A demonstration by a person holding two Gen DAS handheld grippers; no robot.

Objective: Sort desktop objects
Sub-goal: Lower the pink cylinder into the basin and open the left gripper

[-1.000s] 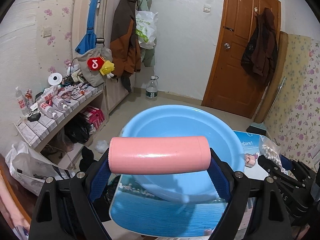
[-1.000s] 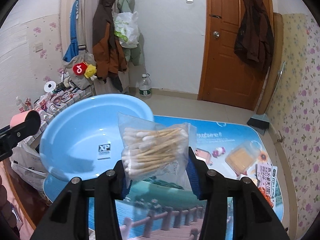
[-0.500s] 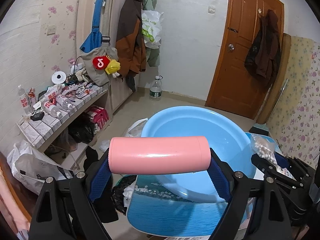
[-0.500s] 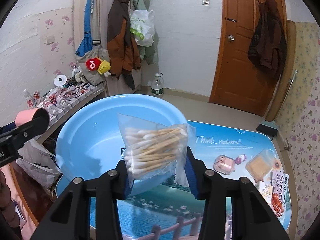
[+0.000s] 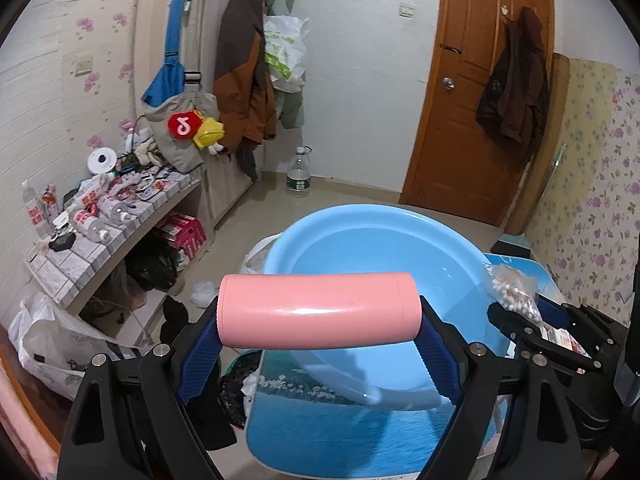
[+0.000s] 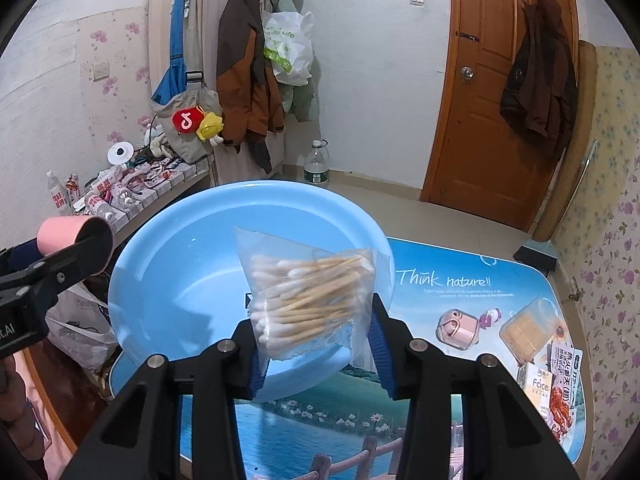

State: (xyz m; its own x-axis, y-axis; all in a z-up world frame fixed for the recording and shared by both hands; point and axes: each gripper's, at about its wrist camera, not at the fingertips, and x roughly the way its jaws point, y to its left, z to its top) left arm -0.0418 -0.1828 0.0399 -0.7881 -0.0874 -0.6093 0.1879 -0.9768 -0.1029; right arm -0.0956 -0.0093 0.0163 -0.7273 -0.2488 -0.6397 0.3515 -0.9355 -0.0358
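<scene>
My left gripper (image 5: pixel 319 350) is shut on a pink cylinder (image 5: pixel 318 310), held crosswise, near the left rim of a light blue basin (image 5: pixel 372 248). It shows at the left of the right wrist view (image 6: pixel 74 236). My right gripper (image 6: pixel 316 344) is shut on a clear bag of cotton swabs (image 6: pixel 308 292) and holds it over the basin's (image 6: pixel 168 280) right part. That bag also shows in the left wrist view (image 5: pixel 512 292). The basin is empty and sits on the table's left end.
The table (image 6: pixel 460 292) has a blue printed top. A pink earbud case (image 6: pixel 458 326), a clear box (image 6: pixel 528 328) and snack packets (image 6: pixel 556 392) lie at its right end. A cluttered tiled shelf (image 5: pixel 104 216) and bags on the floor (image 5: pixel 60 344) are left of the table.
Both grippers have drawn back and shifted left with their objects; the basin now sits further right in both views. The swab bag now hangs over the basin's right rim.
</scene>
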